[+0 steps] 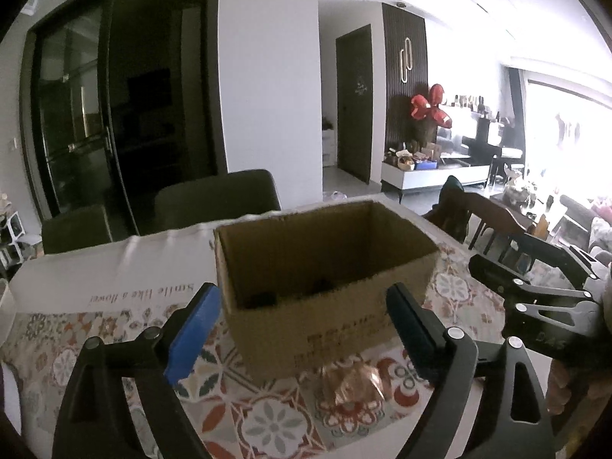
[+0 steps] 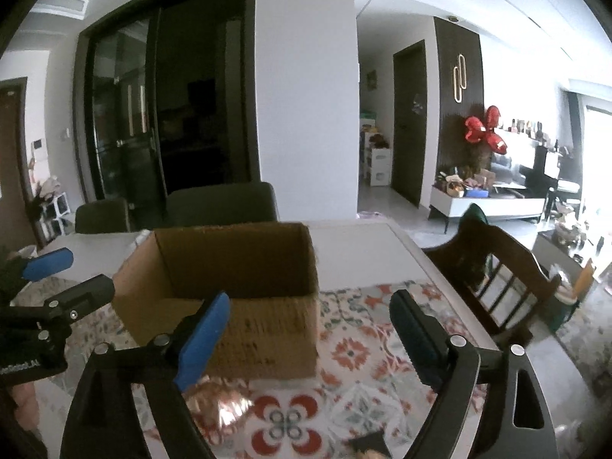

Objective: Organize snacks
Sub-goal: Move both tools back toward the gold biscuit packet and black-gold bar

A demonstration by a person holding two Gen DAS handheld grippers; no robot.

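An open cardboard box [image 1: 325, 267] [image 2: 229, 287] stands on the patterned tablecloth [image 1: 275, 424]. Small dark items [image 1: 264, 298] lie on its floor. A shiny copper-coloured wrapper [image 1: 352, 382] [image 2: 222, 405] lies on the cloth just in front of the box. My left gripper [image 1: 302, 329] is open, short of the box and above the wrapper, with nothing between its pads. My right gripper [image 2: 310, 340] is open too, facing the box's right front corner, and holds nothing. Each view catches the other gripper's fingers [image 1: 535, 287] [image 2: 49, 264] at its side edge.
Dark chairs [image 1: 214, 199] stand behind the table, and a wooden chair [image 2: 497, 279] at its right side. A white cloth with lettering [image 1: 114, 267] covers the far left of the table. A small dark object [image 2: 367, 443] lies near the front edge.
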